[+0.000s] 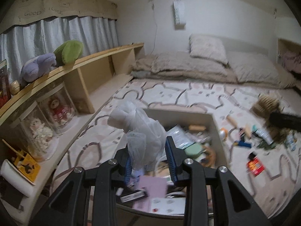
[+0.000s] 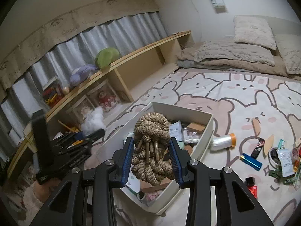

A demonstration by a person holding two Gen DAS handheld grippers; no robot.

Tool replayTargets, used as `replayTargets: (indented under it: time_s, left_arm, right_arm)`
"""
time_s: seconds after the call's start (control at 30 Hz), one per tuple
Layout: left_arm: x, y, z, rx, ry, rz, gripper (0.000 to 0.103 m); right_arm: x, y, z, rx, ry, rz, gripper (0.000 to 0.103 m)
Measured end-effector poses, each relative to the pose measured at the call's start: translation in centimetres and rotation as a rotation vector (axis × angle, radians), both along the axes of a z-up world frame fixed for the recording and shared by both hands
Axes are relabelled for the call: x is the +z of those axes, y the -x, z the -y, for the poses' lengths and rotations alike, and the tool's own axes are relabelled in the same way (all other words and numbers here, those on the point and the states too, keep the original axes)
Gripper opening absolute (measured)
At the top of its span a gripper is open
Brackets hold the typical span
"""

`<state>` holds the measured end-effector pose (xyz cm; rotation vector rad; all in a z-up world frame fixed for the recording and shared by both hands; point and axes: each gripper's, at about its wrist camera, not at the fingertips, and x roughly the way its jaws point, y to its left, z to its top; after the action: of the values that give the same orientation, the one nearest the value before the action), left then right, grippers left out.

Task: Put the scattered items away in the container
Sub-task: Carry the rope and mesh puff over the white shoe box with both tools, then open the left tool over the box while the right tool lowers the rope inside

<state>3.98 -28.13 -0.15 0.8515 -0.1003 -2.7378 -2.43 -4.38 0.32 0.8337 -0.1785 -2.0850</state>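
Right wrist: box (image 2: pixel 199 113) holds clutter.

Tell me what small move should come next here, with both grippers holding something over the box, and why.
Probably open the right gripper and let the rope bundle drop. It is held between the pads directly above the open box, which already holds several items, so releasing looks enough. The left gripper holds a white mesh bag above the same box and could follow.
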Motion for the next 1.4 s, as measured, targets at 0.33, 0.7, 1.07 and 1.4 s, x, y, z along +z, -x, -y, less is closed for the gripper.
replayTargets:
  time_s: [0.33,0.7,1.07,1.4]
  left_arm:
    - [-4.9,2.2,3.0,0.016,0.082,0.190,0.032]
    - [-7.7,3.5,4.4,0.017,0.234,0.326,0.069]
    - [-7.2,1.3,4.3,0.016,0.210,0.262,0.090]
    - [-5.3,-1.2,5.4,0.043,0.096,0.151,0.090]
  right_arm:
    - [-1.2,-0.5,3.5,0.048,-0.052,0.023,0.039]
    - [-3.0,-0.3,5.9,0.087,-0.097,0.050,0.039]
    - [-5.2,0.1,8.5,0.120,-0.121,0.100,0.039]
    - [-7.9,1.1,11.1,0.145,-0.101,0.202,0.039]
